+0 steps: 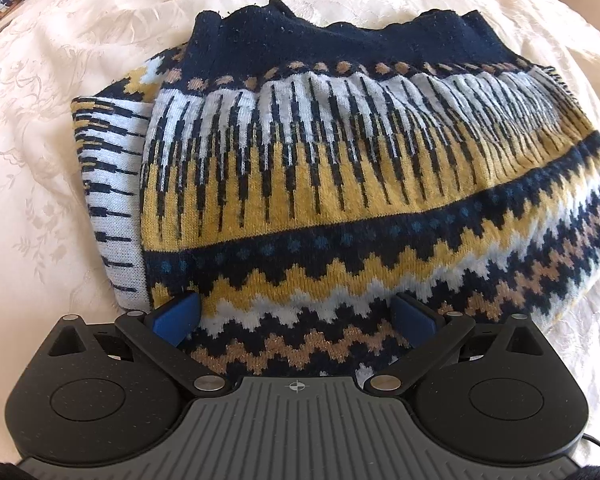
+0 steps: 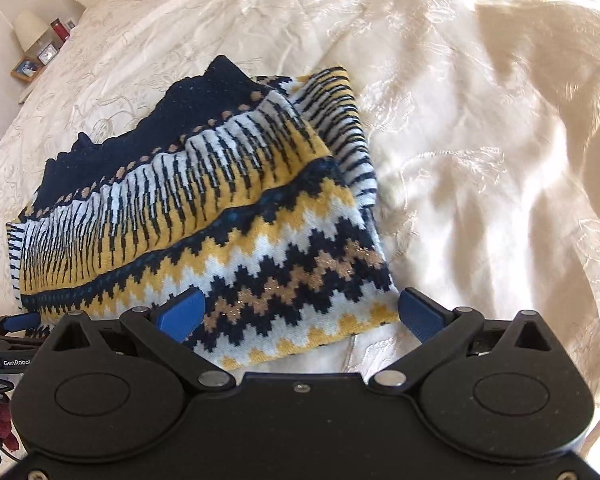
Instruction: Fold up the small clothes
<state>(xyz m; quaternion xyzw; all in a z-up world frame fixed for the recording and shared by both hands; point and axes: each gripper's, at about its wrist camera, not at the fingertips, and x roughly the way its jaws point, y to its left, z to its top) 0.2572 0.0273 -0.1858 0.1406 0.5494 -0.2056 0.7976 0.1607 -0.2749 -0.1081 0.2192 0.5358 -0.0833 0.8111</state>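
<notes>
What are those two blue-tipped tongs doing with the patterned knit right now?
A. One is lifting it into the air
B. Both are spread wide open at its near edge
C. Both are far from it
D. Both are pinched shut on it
B: the left tongs and right tongs both show blue fingertips spread wide at the near edge of the folded sweater lying on the bedspread.

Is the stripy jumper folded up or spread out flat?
Folded. The jumper lies in a bunched stack on the bedspread, with a striped layer sticking out from under the top one.
</notes>
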